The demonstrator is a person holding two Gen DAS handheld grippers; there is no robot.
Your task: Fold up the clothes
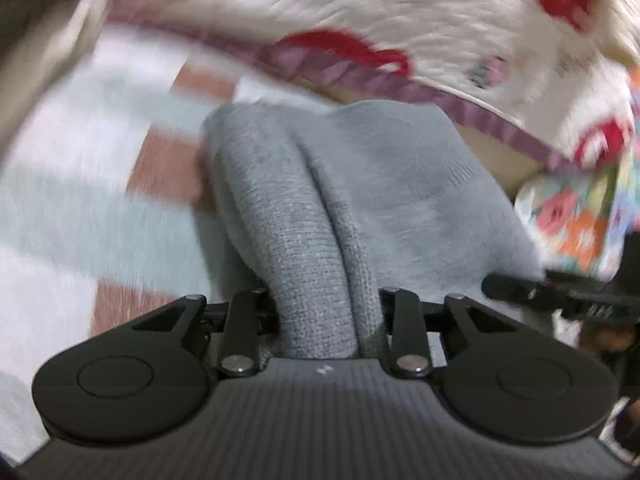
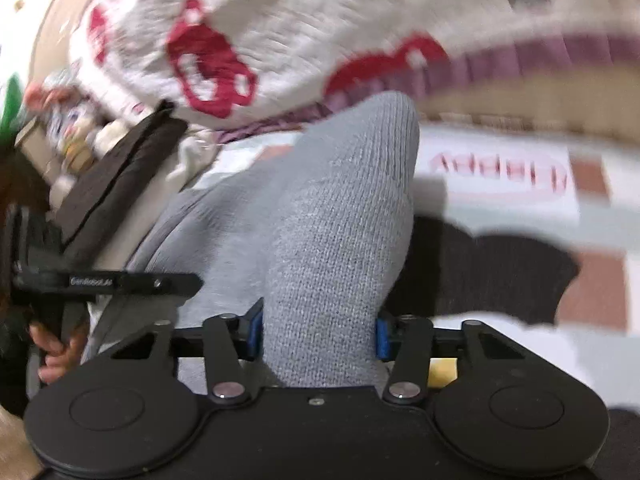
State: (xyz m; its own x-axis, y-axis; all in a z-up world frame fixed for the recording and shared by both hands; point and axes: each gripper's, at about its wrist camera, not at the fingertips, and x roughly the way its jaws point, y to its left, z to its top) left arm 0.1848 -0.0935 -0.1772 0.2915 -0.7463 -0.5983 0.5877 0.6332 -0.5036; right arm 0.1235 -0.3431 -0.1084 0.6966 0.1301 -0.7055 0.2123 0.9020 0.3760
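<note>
The soft grey knitted garment (image 1: 320,208) hangs bunched between the left hand-held gripper (image 1: 320,312) and right hand-held gripper (image 2: 320,336), both clenched on it. Limp, light, stretchy: grip edges or corners.

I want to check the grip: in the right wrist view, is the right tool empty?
No, the right tool is shut on a thick bunch of the grey knit garment, which fills the gap between its blue pads.

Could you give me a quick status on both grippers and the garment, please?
Left gripper shut on grey knit garment. Right gripper shut on it too. White fleece blanket close behind.
</note>
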